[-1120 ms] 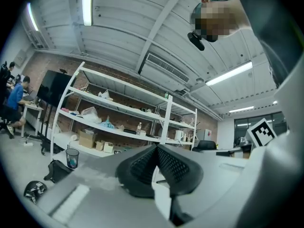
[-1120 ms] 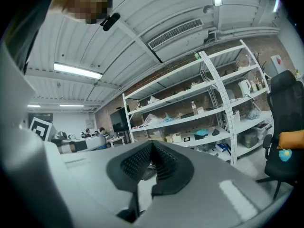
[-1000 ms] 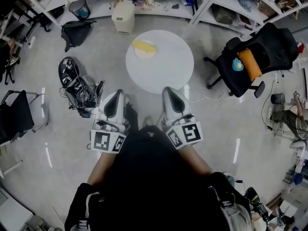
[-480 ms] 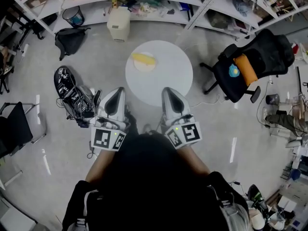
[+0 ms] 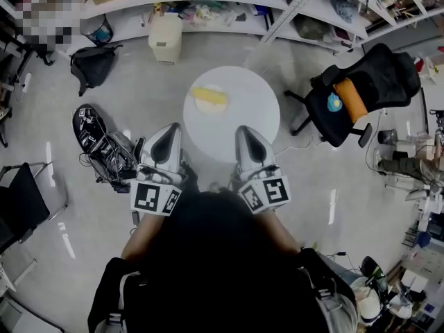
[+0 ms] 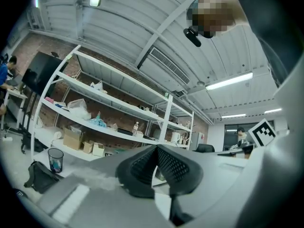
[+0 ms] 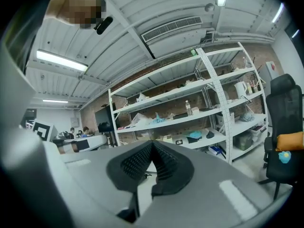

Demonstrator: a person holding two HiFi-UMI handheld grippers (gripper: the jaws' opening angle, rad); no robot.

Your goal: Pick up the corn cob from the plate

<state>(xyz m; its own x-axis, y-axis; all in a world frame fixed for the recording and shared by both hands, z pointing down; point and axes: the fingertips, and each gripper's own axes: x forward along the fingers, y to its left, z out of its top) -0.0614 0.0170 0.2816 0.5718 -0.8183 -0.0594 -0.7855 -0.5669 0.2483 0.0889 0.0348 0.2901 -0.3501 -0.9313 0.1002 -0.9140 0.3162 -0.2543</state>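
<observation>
In the head view a yellow corn cob [image 5: 210, 96] lies on a pale plate [image 5: 207, 105] at the far left of the round white table [image 5: 243, 116]. My left gripper [image 5: 167, 133] hangs over the floor just left of the table's near edge. My right gripper [image 5: 247, 134] reaches over that near edge. Both are short of the plate. In the left gripper view the left gripper [image 6: 156, 147] has its black pads meeting at the tips, nothing between them. The right gripper [image 7: 152, 144] is likewise shut and empty. Neither gripper view shows the corn.
A black office chair [image 5: 361, 89] with an orange cushion stands right of the table. White shelving [image 5: 208, 5] runs along the back, with a beige bin [image 5: 166, 39] and a black bag [image 5: 92, 64] before it. A cable tangle [image 5: 104, 144] lies on the floor at left.
The table and corn have come nearer in the head view. Both grippers have advanced toward the table, and the right one now overlaps its near edge. Both stay shut.
</observation>
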